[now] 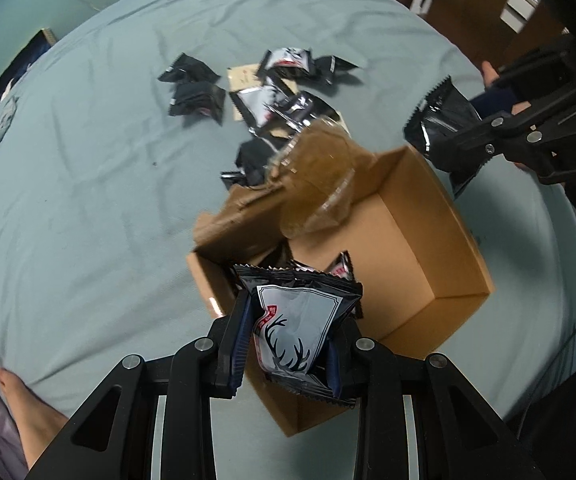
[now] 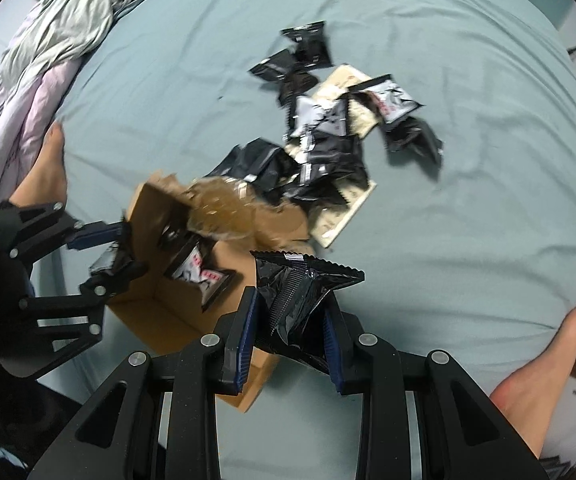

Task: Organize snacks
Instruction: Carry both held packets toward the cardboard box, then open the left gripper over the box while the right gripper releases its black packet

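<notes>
On a blue-green bedsheet [image 1: 87, 200], the left gripper [image 1: 288, 344] clamped a grey snack packet [image 1: 296, 332] printed with dark antlers and red lettering too blurred to read, held over an open cardboard box [image 1: 408, 264]. To its right, the right gripper [image 2: 290, 334] pinched a crumpled black packet [image 2: 300, 300]; its body showed the letters "DA". More loose packets [image 1: 271, 92] lay scattered beyond the box.

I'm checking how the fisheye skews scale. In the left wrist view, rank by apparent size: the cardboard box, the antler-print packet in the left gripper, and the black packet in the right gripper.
1. cardboard box
2. antler-print packet, enlarged by nearness to the lens
3. black packet, partly hidden by the right gripper

The two packets may well match in true size.
</notes>
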The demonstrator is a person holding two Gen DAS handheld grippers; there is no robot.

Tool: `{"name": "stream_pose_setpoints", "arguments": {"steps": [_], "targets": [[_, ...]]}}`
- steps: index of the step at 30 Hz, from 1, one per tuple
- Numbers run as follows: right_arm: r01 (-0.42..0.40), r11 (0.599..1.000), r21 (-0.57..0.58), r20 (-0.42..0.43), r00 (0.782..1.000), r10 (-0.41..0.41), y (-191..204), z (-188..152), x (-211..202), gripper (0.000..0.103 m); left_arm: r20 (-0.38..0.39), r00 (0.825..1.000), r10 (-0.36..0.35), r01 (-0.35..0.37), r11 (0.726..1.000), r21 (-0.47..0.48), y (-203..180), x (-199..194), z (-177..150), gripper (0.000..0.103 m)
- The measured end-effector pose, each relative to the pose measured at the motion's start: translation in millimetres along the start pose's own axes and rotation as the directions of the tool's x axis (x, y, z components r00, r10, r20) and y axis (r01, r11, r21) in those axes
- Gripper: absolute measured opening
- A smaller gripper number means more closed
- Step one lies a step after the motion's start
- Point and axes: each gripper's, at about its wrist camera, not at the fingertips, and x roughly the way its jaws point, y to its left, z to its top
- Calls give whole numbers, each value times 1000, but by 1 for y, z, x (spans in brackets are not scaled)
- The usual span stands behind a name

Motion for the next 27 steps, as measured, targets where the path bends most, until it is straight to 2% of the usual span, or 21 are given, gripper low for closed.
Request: {"name": "stream_pose_setpoints", "arguments": {"steps": [7, 9, 11, 14, 18, 27], "targets": [[-9, 1000, -29, -4, 1000, 9, 2, -1, 3, 28, -33, 999, -14, 15, 1000, 21, -7, 7, -2, 32], [-13, 999, -37, -10, 1000, 12, 5, -2, 4, 28, -37, 999, -10, 11, 1000, 23, -7, 9, -1, 39], [-16, 999, -48, -15, 1000, 16, 9, -3, 5, 28, -28, 1000, -9, 9, 1000, 17, -6, 7, 0, 53], [-23, 998, -66, -19, 1000, 22, 13, -4, 6, 28, -8, 1000, -5, 5, 1000, 0, -2, 2, 4, 59], [-23, 995, -95, -19, 1000, 22, 18, -5, 6, 28, 29, 1000, 8, -7, 998, -64, 13, -9, 9, 70], [-32, 989, -144, -42, 999, 26, 28, -8, 12, 28, 61, 995, 83, -67, 971, -230, 56, -19, 15, 73]]}}
